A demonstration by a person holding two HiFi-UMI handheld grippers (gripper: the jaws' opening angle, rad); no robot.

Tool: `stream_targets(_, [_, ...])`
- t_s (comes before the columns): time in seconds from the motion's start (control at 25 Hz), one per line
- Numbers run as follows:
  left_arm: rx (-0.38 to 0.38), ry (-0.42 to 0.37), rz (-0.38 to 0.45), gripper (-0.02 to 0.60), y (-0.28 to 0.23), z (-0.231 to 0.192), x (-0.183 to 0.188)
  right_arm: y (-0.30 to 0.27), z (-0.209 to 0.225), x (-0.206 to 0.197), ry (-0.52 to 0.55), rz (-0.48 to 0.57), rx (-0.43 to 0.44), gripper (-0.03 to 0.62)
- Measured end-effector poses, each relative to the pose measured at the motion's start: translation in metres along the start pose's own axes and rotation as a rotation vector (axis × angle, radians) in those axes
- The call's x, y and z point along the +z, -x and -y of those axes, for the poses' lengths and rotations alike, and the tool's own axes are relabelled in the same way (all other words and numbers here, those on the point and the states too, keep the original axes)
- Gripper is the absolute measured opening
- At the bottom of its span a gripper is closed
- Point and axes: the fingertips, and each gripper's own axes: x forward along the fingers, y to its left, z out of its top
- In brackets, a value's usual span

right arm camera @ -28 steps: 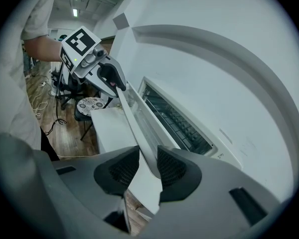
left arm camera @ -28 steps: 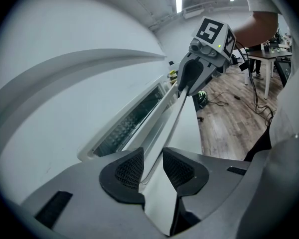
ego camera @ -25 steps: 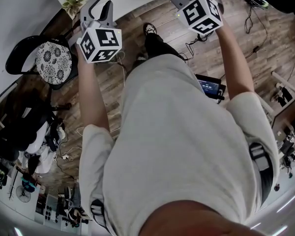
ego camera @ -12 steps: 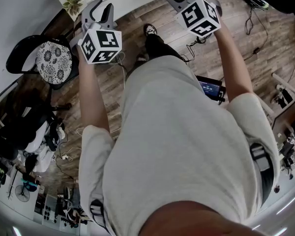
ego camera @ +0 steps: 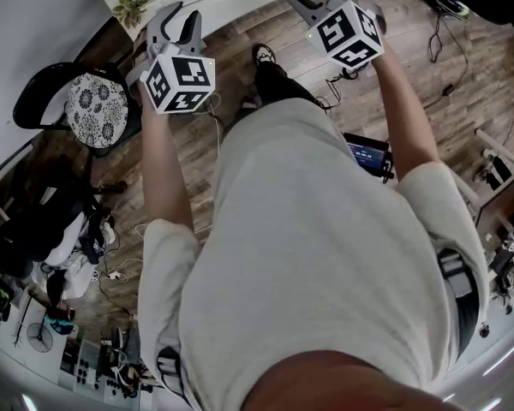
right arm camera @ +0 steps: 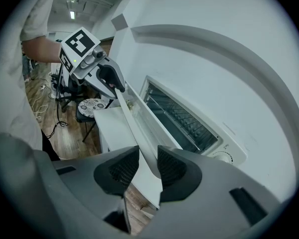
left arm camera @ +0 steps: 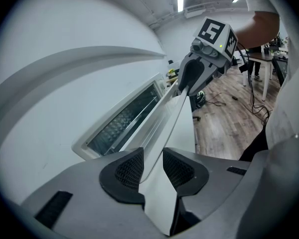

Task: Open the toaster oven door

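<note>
**White door part-open, both grippers engaged**

White toaster oven door (left arm camera: 157,128) stands tilted out above the bench (right arm camera: 109,126) edge. Left gripper (left arm camera: 152,167) clamps its top rim; right gripper (right arm camera: 142,166) likewise. Judged mid-swing. Next: lower both evenly.

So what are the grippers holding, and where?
The toaster oven door, partly open, by its free edge: the left gripper clamps one end, the right gripper the other.

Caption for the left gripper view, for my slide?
Left hand-held gripper and right hand-held gripper hold the partly open toaster oven door.
</note>
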Motion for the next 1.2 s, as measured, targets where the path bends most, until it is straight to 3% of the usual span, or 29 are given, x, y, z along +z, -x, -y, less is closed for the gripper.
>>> stream_targets(0.36, [-0.005, -0.01, 0.002, 0.13, 0.0, 0.002, -0.004, 0.0, -0.003, 0.001, -0.044, 0.009, -0.006, 0.121])
stream_targets(0.52, [-0.006, 0.0, 0.004, 0.13, 0.001, 0.003, -0.002, 0.016, 0.007, 0.017, -0.089, 0.062, -0.02, 0.1])
stream_targets(0.72, [-0.014, -0.003, -0.001, 0.13, 0.001, 0.007, -0.002, 0.024, 0.036, 0.016, 0.073, 0.007, -0.11, 0.077])
stream_targets(0.92, [-0.017, 0.0, -0.004, 0.13, 0.002, 0.007, -0.002, 0.008, 0.036, 0.007, 0.226, -0.084, -0.083, 0.085])
stream_targets(1.2, [-0.035, 0.019, -0.006, 0.132, 0.001, 0.008, 0.0, 0.002, 0.034, 0.004, 0.219, -0.092, -0.065, 0.052])
